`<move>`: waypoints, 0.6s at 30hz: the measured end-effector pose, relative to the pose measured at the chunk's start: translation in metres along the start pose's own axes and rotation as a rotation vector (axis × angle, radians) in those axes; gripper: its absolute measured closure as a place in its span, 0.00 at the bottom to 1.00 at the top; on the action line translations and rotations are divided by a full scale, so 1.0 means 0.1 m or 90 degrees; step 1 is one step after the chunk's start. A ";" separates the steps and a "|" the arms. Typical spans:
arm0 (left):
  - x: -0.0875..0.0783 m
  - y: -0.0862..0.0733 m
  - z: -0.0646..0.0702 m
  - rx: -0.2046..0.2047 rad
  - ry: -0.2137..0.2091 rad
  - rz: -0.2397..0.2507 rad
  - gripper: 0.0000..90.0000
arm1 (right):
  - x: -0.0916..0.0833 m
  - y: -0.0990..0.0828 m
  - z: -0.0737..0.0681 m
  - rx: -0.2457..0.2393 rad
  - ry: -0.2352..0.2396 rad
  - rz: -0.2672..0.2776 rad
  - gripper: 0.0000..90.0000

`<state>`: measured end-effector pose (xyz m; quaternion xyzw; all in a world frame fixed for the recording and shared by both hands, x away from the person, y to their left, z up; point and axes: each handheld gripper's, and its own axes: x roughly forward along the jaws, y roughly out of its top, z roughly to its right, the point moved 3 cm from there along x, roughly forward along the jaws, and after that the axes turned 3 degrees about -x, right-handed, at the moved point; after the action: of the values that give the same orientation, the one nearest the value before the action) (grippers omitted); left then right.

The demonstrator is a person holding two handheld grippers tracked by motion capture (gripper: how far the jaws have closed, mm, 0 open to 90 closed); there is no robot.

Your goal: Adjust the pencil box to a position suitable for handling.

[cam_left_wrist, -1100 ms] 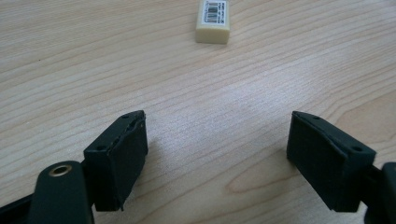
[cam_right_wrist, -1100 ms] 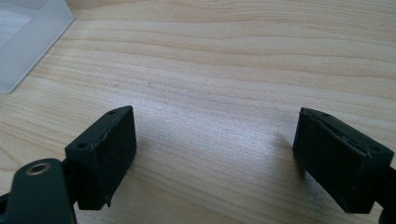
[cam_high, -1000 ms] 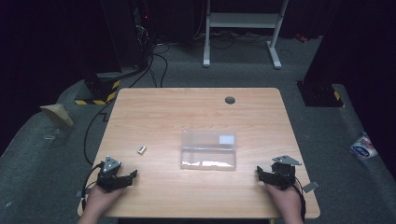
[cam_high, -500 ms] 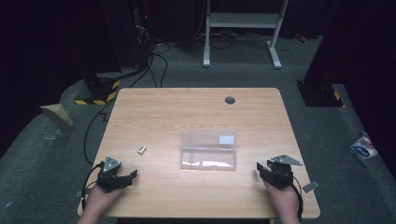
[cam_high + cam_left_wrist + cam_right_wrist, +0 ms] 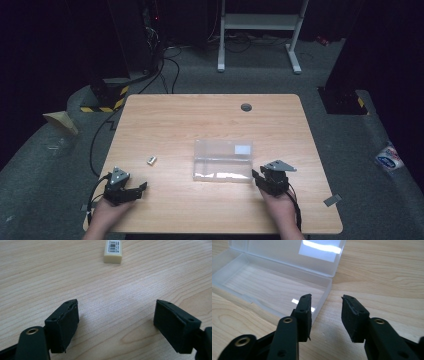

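Observation:
A clear plastic box (image 5: 223, 160) lies open in the middle of the wooden table (image 5: 210, 120), its lid (image 5: 294, 252) folded back. A small cream eraser (image 5: 152, 160) with a barcode label lies left of the box; the left gripper view has the eraser (image 5: 113, 251) ahead of the jaws. My left gripper (image 5: 140, 188) rests near the table's front left corner, open wide, nothing between its fingers (image 5: 65, 325). My right gripper (image 5: 256, 176) sits just right of the box's near corner, open, jaws a narrower gap apart and empty (image 5: 325, 315).
A dark round grommet (image 5: 246, 107) sits near the table's far edge. On the floor around are cables (image 5: 165, 65), a white stand (image 5: 260, 30), a yellow-black striped base (image 5: 102, 97) and a wrapper (image 5: 389, 159) at the right.

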<state>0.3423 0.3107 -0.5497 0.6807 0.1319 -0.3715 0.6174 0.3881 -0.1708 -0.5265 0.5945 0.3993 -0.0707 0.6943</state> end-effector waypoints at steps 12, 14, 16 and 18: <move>0.00 0.00 0.00 0.001 0.000 -0.001 0.23 | 0.20 0.05 -0.19 -0.022 0.007 -0.030 0.82; 0.00 0.00 0.00 0.001 0.000 -0.001 0.23 | 0.21 0.07 -0.24 -0.028 0.011 -0.030 0.81; 0.00 0.00 0.00 0.001 0.000 -0.001 0.23 | 0.23 0.08 -0.29 -0.035 0.011 -0.027 0.81; 0.00 0.00 0.00 0.001 0.000 -0.001 0.23 | 0.25 0.09 -0.33 -0.038 0.011 -0.028 0.81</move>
<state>0.3424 0.3107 -0.5496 0.6812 0.1322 -0.3721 0.6165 0.3946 -0.1294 -0.5344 0.5650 0.4204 -0.0685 0.7067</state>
